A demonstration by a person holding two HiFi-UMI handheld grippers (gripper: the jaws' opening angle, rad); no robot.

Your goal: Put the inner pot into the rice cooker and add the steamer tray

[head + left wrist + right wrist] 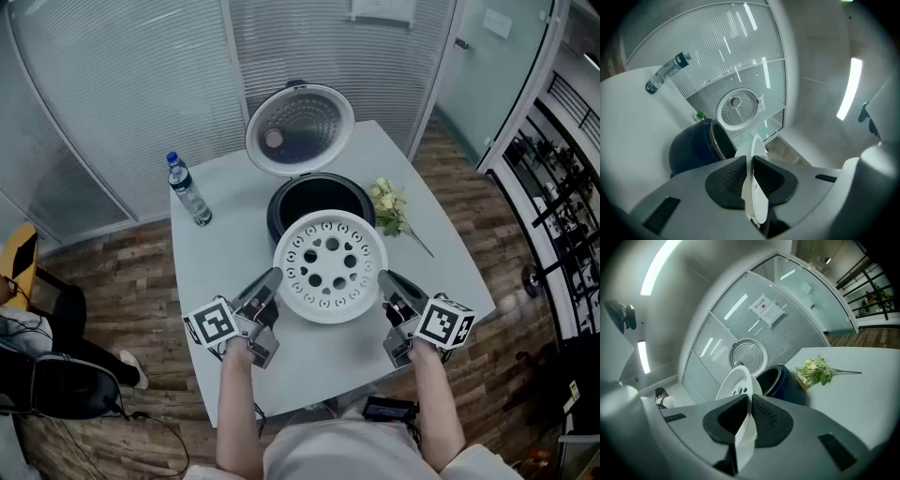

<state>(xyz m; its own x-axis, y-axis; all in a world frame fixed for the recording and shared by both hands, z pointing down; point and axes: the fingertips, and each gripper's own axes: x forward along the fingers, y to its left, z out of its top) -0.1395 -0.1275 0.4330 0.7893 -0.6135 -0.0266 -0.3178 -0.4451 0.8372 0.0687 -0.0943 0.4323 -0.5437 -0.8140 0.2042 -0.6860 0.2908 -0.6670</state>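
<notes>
A round white steamer tray (330, 266) with several holes hangs above the table, just in front of the dark blue rice cooker (319, 200). My left gripper (272, 281) is shut on the tray's left rim (754, 187). My right gripper (386, 279) is shut on its right rim (745, 427). The cooker stands open, its round lid (300, 129) tipped up behind it. The cooker (696, 145) shows beyond the tray in the left gripper view, and the cooker (785, 383) also shows in the right gripper view. The inside of the cooker is dark; I cannot make out the inner pot.
A clear water bottle (189, 190) with a blue cap stands at the table's (234, 281) left. A sprig of pale flowers (394, 208) lies right of the cooker. Glass partition walls (141, 84) rise behind. A dark bag (56, 384) sits on the floor at left.
</notes>
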